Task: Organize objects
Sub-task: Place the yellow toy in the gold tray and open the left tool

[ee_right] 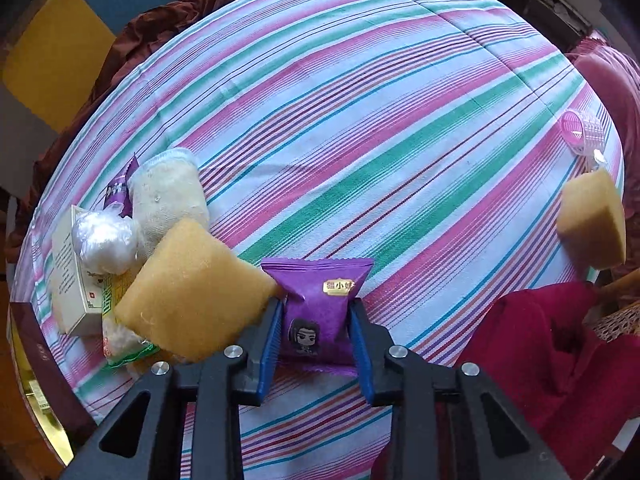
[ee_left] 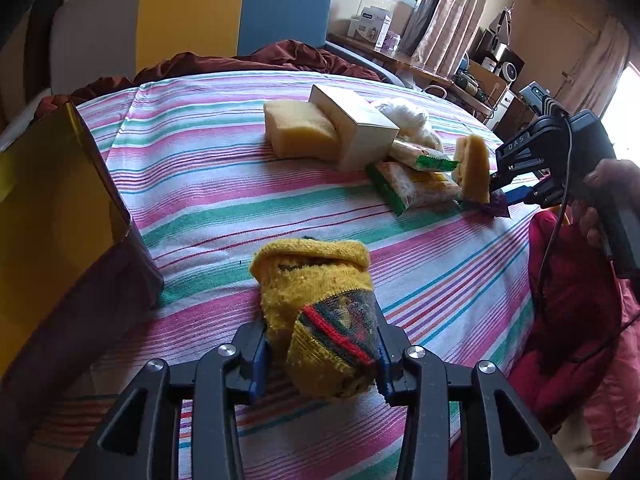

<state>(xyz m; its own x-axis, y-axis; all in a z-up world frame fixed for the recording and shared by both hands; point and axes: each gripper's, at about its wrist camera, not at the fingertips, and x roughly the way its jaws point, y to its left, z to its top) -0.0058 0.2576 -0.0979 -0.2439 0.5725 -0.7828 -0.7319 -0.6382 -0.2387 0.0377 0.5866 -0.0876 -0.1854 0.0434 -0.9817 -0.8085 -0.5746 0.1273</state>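
The right gripper tips steeply down over the bed, and its blue-padded jaws sit pinched against both sides of a shiny purple snack packet with a little cartoon figure printed on it. The packet lies flat on the pink, green and white striped cloth, its long axis running away from the gripper, crimped top edge at the far end. From the left wrist camera, a hand wraps the black handle of that right tool at the frame's right edge, cable trailing down.

Over to the left gripper: it angles down at a gentler slant, jaws set narrow and clamped on a rolled yellow knitted cloth with red and green bands. The roll's banded end sits between the pads; the rest stretches away from the camera and rests on the striped cloth. A gold-lined cardboard box stands open just to its left.

Beside the purple packet, touching the right gripper's left finger, a yellow foam sponge block leans on a heap: a white rectangular carton, a crumpled clear plastic bag, a pale towel roll and green-edged wrapped snack packs. Well apart, near the cloth's right edge, sit another yellow sponge wedge and a pink hair roller.
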